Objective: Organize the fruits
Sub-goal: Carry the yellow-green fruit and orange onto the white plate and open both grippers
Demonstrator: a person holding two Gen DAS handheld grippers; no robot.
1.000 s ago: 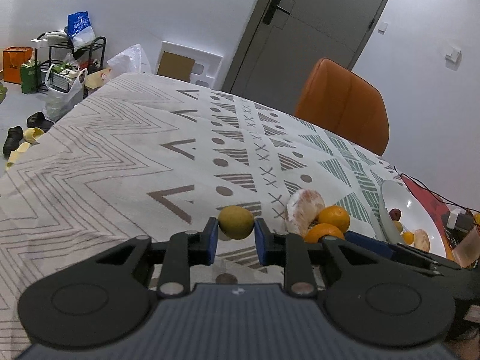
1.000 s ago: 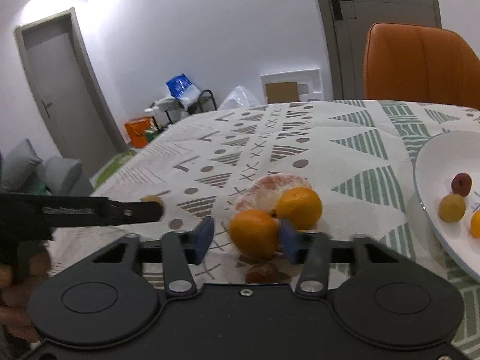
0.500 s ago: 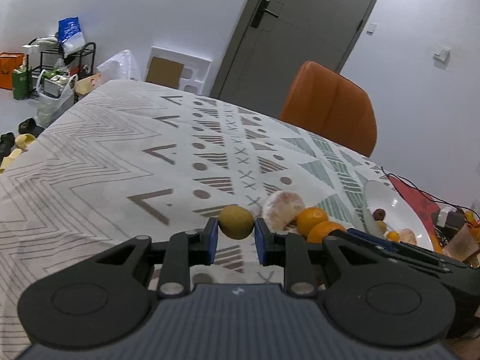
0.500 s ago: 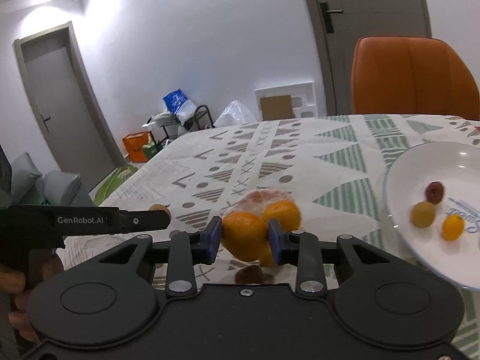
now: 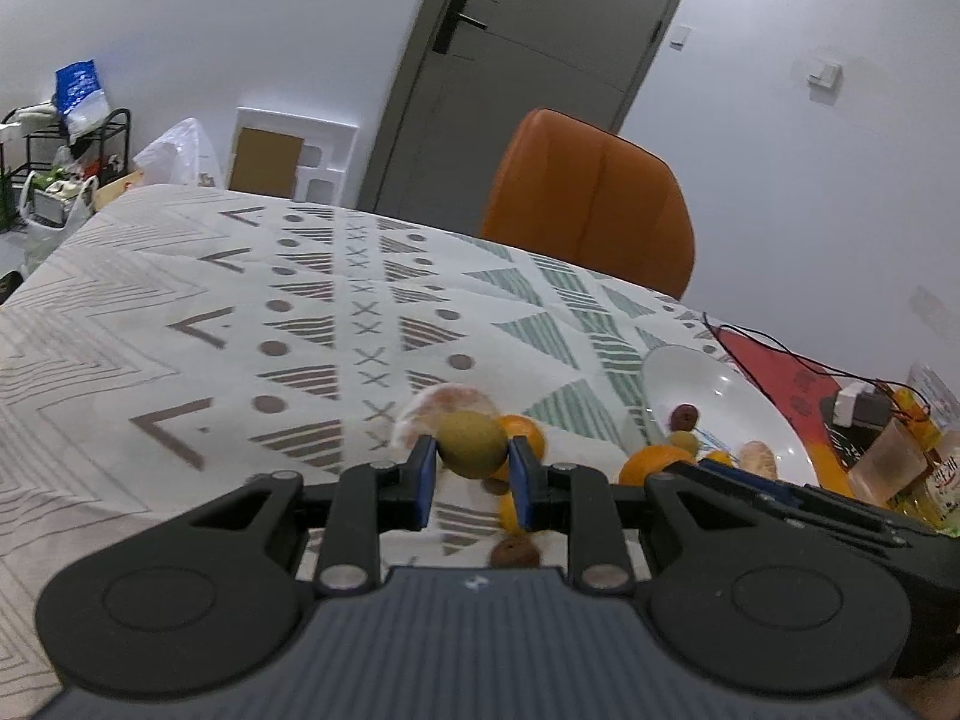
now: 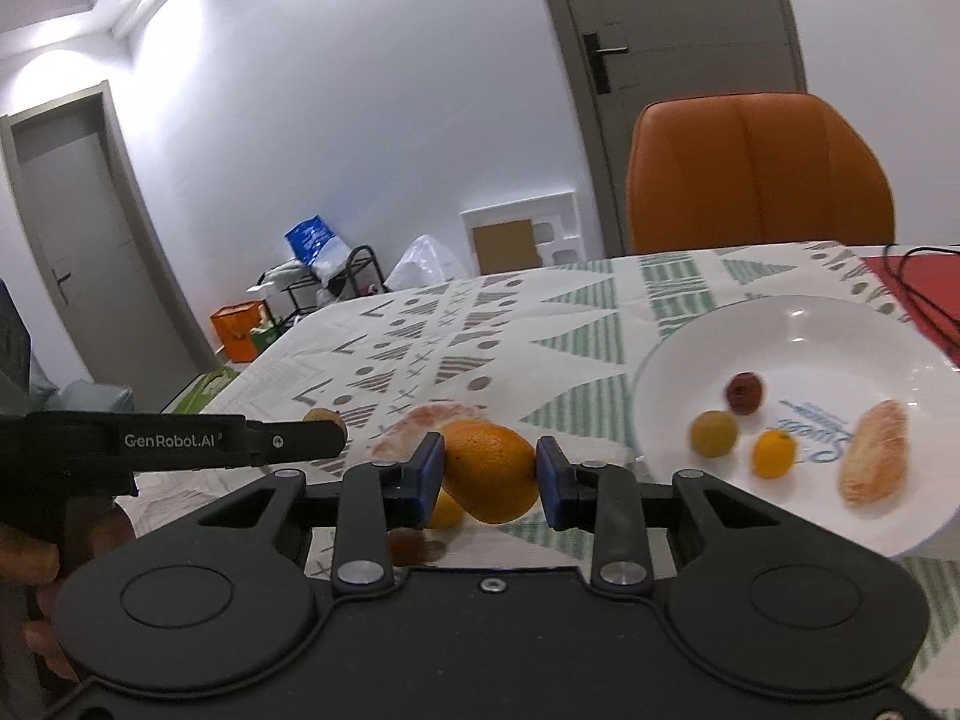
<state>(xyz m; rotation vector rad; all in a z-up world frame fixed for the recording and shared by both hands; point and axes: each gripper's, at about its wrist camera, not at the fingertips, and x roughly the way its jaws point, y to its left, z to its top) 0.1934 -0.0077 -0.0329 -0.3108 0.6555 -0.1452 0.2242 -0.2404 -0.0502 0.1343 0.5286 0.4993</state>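
In the left wrist view, the left tongs (image 5: 470, 474) are clamped on a greenish-yellow fruit (image 5: 471, 443), lifted above the desk (image 5: 180, 312) with its patterned cloth. Behind it lie a peeled pomelo piece (image 5: 447, 399) and an orange (image 5: 528, 433).

In the right wrist view, the right tongs (image 6: 489, 474) are clamped on a large orange (image 6: 491, 471), just left of the white plate (image 6: 840, 330), which holds several small fruits.

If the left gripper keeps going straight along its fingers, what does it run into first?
Probably the peeled citrus and orange lying on the tablecloth just beyond the kiwi that the left gripper holds; depth is unclear.
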